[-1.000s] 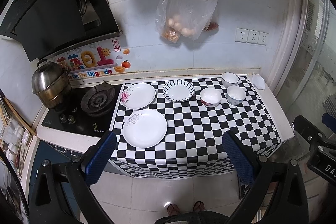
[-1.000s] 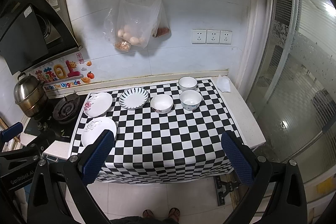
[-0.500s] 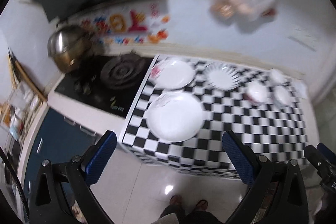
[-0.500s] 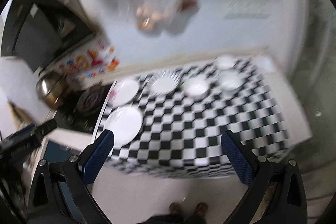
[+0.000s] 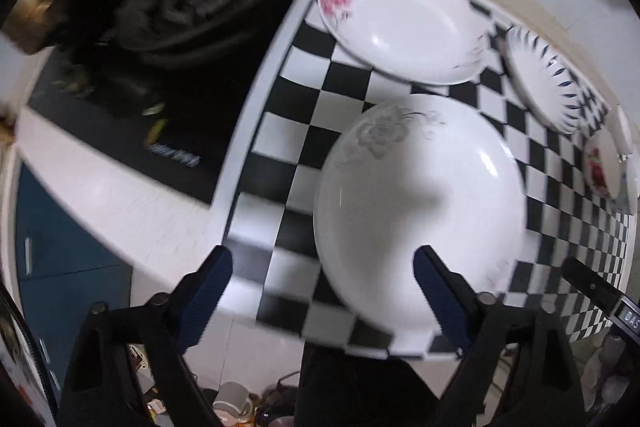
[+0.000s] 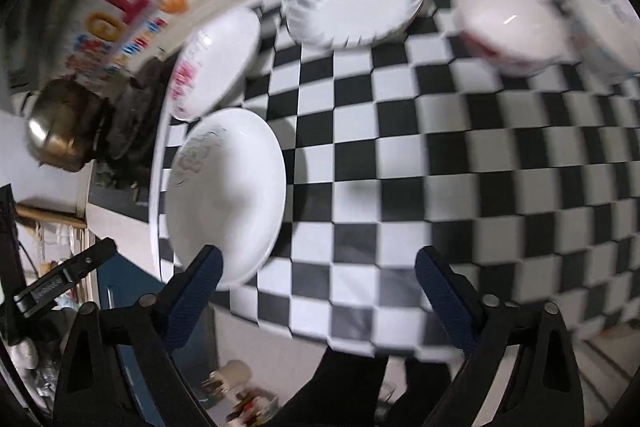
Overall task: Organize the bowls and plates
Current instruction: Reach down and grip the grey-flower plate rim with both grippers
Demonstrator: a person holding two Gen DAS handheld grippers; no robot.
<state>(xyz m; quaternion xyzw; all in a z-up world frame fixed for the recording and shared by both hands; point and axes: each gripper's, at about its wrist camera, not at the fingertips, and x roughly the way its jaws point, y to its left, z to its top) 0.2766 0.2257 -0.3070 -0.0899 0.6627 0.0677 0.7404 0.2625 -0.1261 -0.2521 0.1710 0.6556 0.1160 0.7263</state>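
Observation:
A large white plate with a grey flower [image 5: 420, 203] lies at the front left of the checkered cloth; it also shows in the right wrist view [image 6: 226, 195]. Behind it lies a white plate with a pink flower [image 5: 400, 27] [image 6: 214, 63], then a blue-rayed plate [image 5: 544, 79] [image 6: 356, 9]. A red-patterned bowl [image 6: 508, 27] [image 5: 604, 167] and another bowl [image 6: 604, 31] stand to the right. My left gripper [image 5: 324, 291] is open just in front of the large plate's near rim. My right gripper [image 6: 316, 291] is open over the cloth's front edge, right of that plate.
A gas hob [image 5: 192, 3] and a steel pot [image 6: 60, 131] stand left of the cloth. The checkered cloth [image 6: 480, 187] hangs over the counter's front edge. The tiled wall with stickers [image 6: 120, 15] runs behind.
Both grippers have moved fast down and forward toward the counter; the left one now sits close to the large plate. The views are motion-blurred. Both stay open.

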